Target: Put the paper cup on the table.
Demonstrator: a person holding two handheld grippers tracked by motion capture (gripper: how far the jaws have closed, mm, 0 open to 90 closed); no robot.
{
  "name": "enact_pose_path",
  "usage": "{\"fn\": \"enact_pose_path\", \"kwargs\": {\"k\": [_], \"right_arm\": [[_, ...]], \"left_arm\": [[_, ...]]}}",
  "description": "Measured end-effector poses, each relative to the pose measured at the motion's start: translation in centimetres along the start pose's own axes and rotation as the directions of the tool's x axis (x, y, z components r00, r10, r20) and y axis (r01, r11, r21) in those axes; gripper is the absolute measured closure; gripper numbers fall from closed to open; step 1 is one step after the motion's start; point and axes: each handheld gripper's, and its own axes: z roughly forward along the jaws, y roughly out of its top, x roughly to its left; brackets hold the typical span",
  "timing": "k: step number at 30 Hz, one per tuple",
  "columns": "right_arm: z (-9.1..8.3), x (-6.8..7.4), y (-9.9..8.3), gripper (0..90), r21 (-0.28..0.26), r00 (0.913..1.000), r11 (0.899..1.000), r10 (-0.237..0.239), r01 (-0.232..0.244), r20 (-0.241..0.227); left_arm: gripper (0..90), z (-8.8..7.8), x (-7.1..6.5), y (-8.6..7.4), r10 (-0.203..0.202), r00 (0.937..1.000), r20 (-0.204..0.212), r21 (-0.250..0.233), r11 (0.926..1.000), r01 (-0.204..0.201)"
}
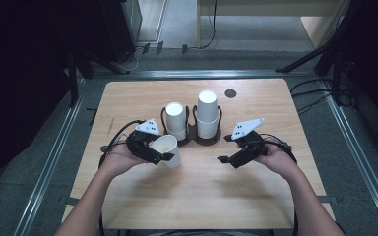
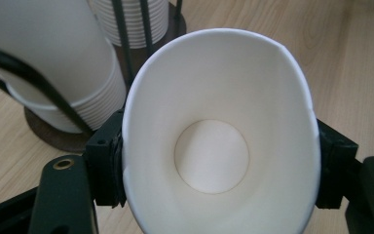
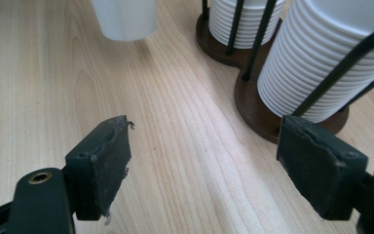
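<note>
My left gripper (image 1: 161,153) is shut on a single white paper cup (image 1: 169,147), which it holds tilted just left of the table's middle. In the left gripper view the cup (image 2: 214,161) faces the camera mouth first, its rim squeezed oval between the two pads (image 2: 108,161). My right gripper (image 1: 230,161) stands open right of centre, with nothing between its pads (image 3: 102,165) but bare wood. A dark brown holder (image 1: 193,137) with black wire loops carries two stacks of white cups: a shorter one (image 1: 175,120) and a taller one (image 1: 207,113).
The wooden table (image 1: 197,196) has a small black disc (image 1: 231,93) near its far edge. From the right gripper view, the holder's base (image 3: 253,105) lies close ahead on the right and the held cup (image 3: 124,17) hangs at the top left. Dark floor, cables and stands surround the table.
</note>
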Motion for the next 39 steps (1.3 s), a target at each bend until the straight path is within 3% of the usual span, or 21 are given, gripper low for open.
{"fn": "enact_pose_path", "kwargs": {"k": [5, 22, 30, 39], "right_arm": [[0.1, -0.1, 0.0, 20.4, 0.008, 1.0, 1.0, 0.006, -0.006, 0.0], [0.3, -0.4, -0.2, 20.4, 0.025, 1.0, 1.0, 0.002, -0.002, 0.008], [0.4, -0.5, -0.5, 20.5, 0.034, 0.9999, 0.999, 0.009, -0.01, 0.005], [0.6, -0.5, -0.8, 20.5, 0.05, 0.9999, 0.999, 0.009, -0.009, 0.009]], "left_arm": [[26.9, -0.8, 0.8, -0.7, -0.037, 0.9992, -0.017, -0.015, 0.9992, 0.037], [26.5, -2.0, 3.5, -2.2, -0.089, 0.992, -0.089, -0.008, 0.996, 0.089], [26.1, -2.7, 5.4, -3.1, -0.15, 0.983, -0.105, -0.028, 0.9886, 0.148], [25.7, -3.3, 7.4, -3.9, -0.199, 0.9662, -0.164, -0.03, 0.98, 0.197]]}}
